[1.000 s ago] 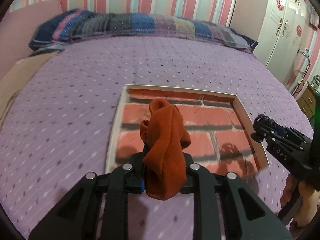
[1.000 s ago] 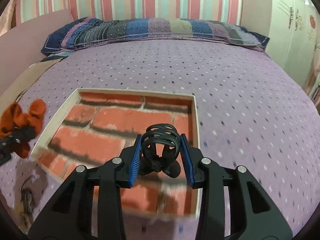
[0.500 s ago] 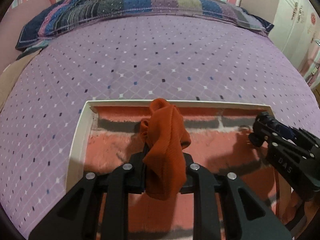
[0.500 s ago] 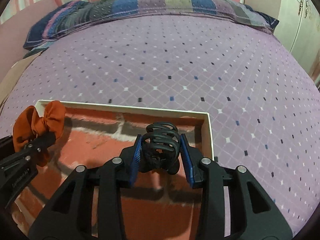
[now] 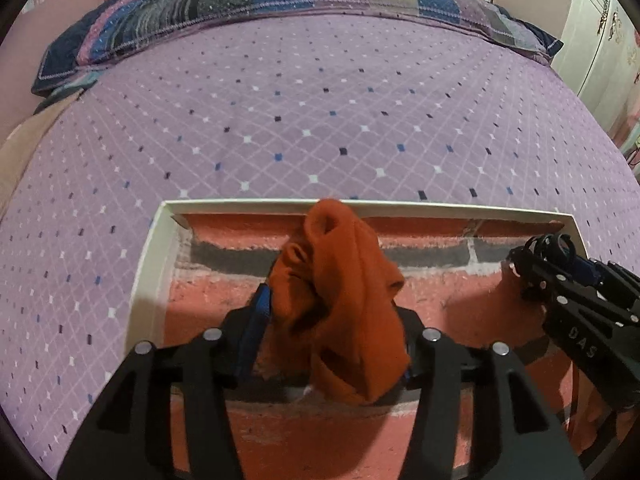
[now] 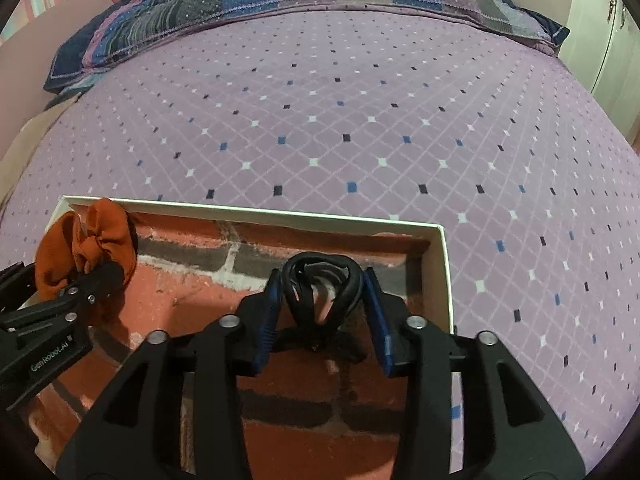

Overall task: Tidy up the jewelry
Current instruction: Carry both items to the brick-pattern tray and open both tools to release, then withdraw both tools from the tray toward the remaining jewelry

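Over the tray [image 5: 154,264]: both claws opening to release.
Left claw [image 5: 332,320]: orange scrunchie [image 5: 340,300] still between pads; spread wider.
Right claw [image 6: 320,304]: black hair clip [image 6: 320,284] between parting pads; let it drop inside the tray.

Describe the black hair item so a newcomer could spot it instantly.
On the purple bedspread lies a shallow white-rimmed tray with a brick-pattern floor. Over its right end, between the opening jaws of the right hand-held gripper, sits the black claw clip, glossy, looped plastic, unlike the soft orange scrunchie at left.
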